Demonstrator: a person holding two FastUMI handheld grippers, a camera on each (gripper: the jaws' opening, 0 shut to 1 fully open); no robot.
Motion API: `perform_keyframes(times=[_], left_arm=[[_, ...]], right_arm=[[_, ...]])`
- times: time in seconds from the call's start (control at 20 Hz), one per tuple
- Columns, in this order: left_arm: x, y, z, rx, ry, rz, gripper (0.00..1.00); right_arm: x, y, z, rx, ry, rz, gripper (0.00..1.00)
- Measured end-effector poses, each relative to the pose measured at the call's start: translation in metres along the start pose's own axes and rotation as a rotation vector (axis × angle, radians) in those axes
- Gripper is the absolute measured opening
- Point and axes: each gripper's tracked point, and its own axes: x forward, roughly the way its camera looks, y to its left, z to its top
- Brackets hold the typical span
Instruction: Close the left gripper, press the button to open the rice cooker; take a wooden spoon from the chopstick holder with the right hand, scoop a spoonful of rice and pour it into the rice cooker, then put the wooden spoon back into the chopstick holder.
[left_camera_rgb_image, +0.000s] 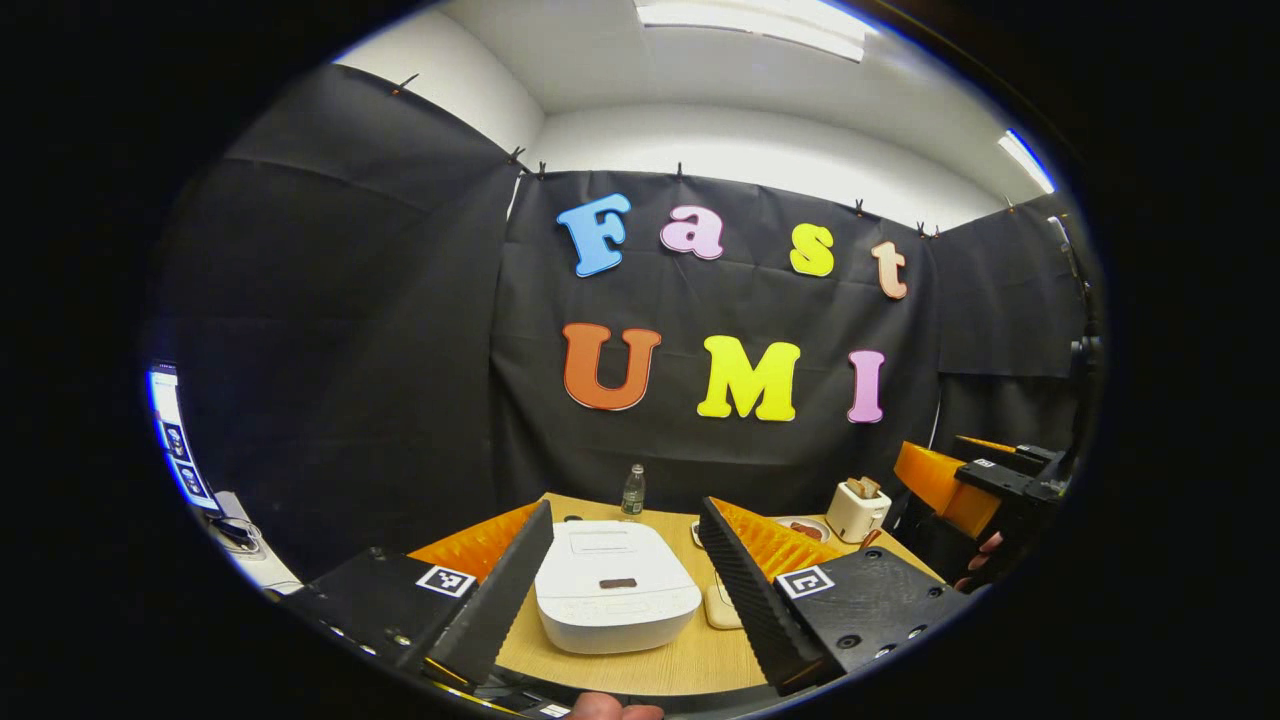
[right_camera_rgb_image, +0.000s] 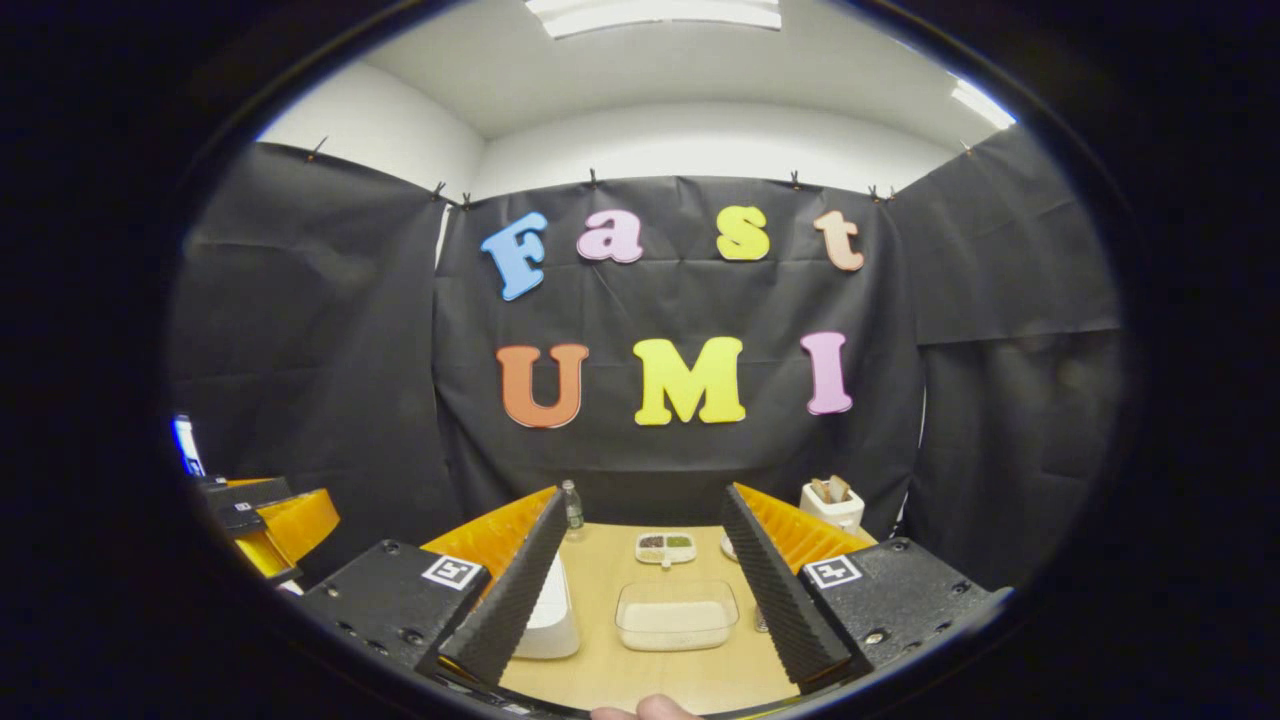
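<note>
A white rice cooker (left_camera_rgb_image: 615, 590) with its lid down sits on the wooden table (left_camera_rgb_image: 690, 665), between the fingers of my left gripper (left_camera_rgb_image: 625, 520), which stands open above the near edge. The white chopstick holder (left_camera_rgb_image: 857, 508) with wooden handles in it stands at the back right. In the right gripper view my right gripper (right_camera_rgb_image: 640, 510) is open too, with a clear box of rice (right_camera_rgb_image: 677, 613) lying between its fingers. The rice cooker's side (right_camera_rgb_image: 552, 612) peeks out behind the left finger, and the chopstick holder (right_camera_rgb_image: 831, 501) stands far right.
A small bottle (left_camera_rgb_image: 633, 490) stands at the table's back edge. A small dish (left_camera_rgb_image: 805, 529) lies near the holder, and a divided tray (right_camera_rgb_image: 666, 546) of dark and green bits lies behind the rice box. The other gripper (left_camera_rgb_image: 975, 485), held by a hand, hangs at the right.
</note>
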Motion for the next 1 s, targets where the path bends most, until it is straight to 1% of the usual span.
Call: perform_keyframes(times=[0.35, 0.5, 0.55, 0.7, 0.85, 0.95, 1.0], left_arm=[[0.013, -0.005, -0.011, -0.012, 0.05, 0.011, 0.94], [0.022, -0.009, -0.021, 0.017, 0.076, 0.007, 0.94], [0.027, -0.007, -0.028, 0.024, 0.095, 0.014, 0.94], [0.032, -0.016, -0.055, -0.001, 0.186, 0.0, 0.94], [0.04, -0.02, -0.078, -0.004, 0.283, 0.002, 0.94], [0.05, -0.025, -0.09, -0.014, 0.336, 0.004, 0.93], [0.056, -0.027, -0.094, -0.018, 0.357, 0.008, 0.89]], right_arm=[[0.017, -0.016, -0.006, 0.024, 0.018, 0.006, 1.0], [0.029, -0.025, -0.017, 0.033, 0.064, 0.013, 1.0], [0.032, -0.032, -0.018, 0.033, 0.069, 0.006, 1.0], [0.043, -0.05, -0.017, 0.036, 0.054, -0.021, 1.0], [0.057, -0.062, -0.031, 0.036, 0.067, -0.031, 1.0], [0.068, -0.069, -0.039, 0.048, 0.082, -0.025, 1.0], [0.074, -0.072, -0.042, 0.052, 0.088, -0.02, 1.0]])
